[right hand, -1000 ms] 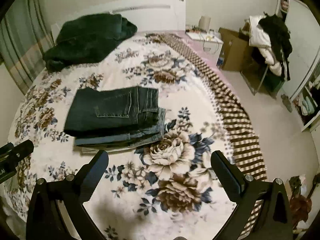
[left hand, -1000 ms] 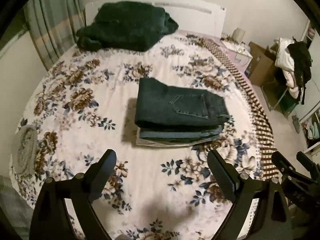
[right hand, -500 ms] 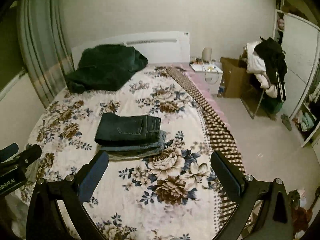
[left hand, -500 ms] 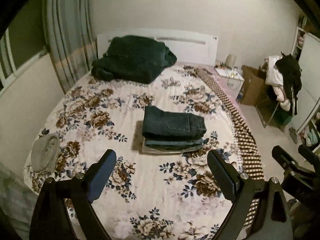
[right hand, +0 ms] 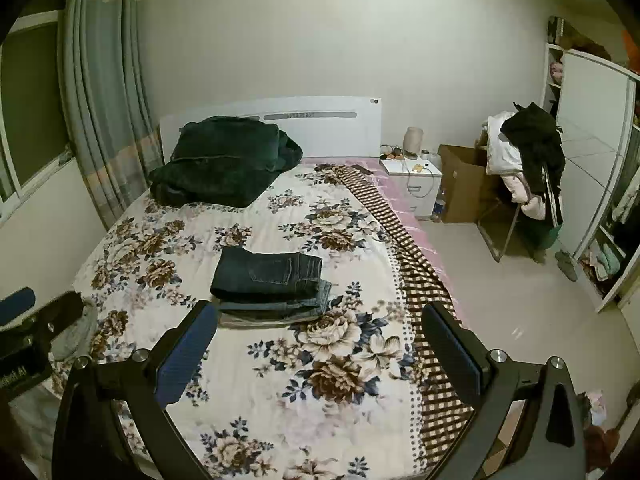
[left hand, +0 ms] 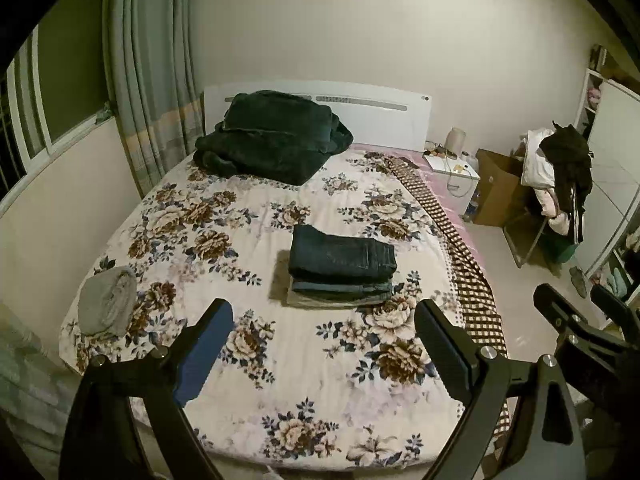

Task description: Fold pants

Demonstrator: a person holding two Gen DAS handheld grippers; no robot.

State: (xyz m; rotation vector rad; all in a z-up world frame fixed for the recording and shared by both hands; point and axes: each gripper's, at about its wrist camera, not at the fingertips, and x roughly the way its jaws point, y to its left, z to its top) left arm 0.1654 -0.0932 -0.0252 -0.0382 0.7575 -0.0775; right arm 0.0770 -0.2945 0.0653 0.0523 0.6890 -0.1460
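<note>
The left hand-held gripper (left hand: 323, 322) and the right hand-held gripper (right hand: 320, 326) are hovering spread and empty, the folded pants (left hand: 342, 258) lying stacked on the bed (left hand: 280, 360) well ahead of both.

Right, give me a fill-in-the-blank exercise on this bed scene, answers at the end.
1. The folded pants lie in a ____ on the floral bedspread.
2. Both the left gripper and the right gripper have their jaws ____.
3. The dark green blanket rests against the ____.

Missing words: stack; open; headboard
</note>
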